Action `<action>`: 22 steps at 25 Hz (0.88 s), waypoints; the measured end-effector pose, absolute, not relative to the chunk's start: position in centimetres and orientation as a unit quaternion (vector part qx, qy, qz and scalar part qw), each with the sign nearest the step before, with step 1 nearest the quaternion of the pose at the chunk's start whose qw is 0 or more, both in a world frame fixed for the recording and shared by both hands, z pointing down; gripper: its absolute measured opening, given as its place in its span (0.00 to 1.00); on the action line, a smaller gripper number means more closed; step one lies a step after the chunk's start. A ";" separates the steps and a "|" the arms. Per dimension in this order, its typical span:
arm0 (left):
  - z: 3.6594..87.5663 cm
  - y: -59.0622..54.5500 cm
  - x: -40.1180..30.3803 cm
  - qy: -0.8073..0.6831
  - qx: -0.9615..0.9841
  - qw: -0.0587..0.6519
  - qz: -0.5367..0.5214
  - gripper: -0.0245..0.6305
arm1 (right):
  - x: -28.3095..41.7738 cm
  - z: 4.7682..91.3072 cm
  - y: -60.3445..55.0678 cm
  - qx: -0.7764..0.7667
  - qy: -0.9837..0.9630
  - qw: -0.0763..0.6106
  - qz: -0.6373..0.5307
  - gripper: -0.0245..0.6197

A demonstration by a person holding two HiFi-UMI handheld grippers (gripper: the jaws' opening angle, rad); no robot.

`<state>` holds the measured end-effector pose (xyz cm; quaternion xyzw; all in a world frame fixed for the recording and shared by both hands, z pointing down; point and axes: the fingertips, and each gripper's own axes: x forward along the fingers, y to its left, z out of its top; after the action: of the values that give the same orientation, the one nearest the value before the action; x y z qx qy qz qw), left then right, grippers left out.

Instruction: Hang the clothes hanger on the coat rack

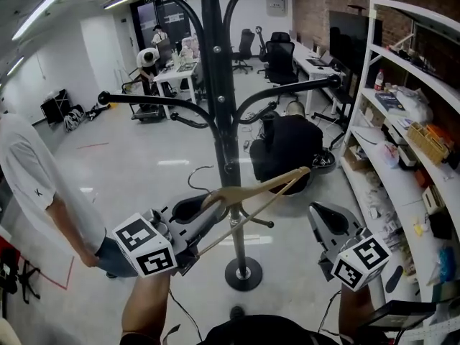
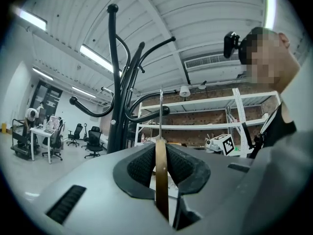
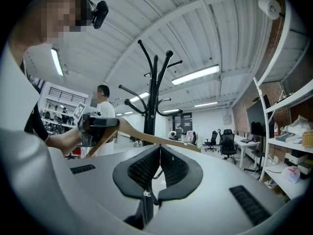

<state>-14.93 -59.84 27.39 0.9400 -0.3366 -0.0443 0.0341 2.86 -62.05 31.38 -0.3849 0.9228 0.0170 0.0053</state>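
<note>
- Head view: the left hand-held gripper clamps the wooden hanger, which is just in front of the coat rack pole, below its lower arms, possibly touching it.
- The right hand-held gripper is pinched closed and empty, right of that pole.

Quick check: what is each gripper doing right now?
Left gripper: closed on the wooden hanger.
Right gripper: closed, empty.

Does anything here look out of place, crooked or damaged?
Nothing looks spilled or damaged. Only the wooden hanger is askew: the left gripper clamps it at a slant beside the coat rack, and it is not yet hung on any arm.
</note>
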 end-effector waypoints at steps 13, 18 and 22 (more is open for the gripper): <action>29.5 -66.4 -12.6 -0.252 0.967 0.040 0.000 0.12 | 2.9 32.7 -65.5 -0.437 0.899 0.007 0.010 0.05; 30.3 -66.9 -12.5 -0.239 0.970 0.035 0.014 0.12 | 2.7 33.6 -66.0 -0.445 0.895 0.009 0.005 0.05; 30.8 -67.1 -12.4 -0.228 0.973 0.036 0.020 0.12 | 2.7 33.6 -66.2 -0.454 0.891 0.014 0.004 0.05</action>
<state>-12.39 -67.12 30.78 0.9727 -0.2283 0.0203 0.0360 2.74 -66.19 33.64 -0.4544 0.8906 0.0035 0.0144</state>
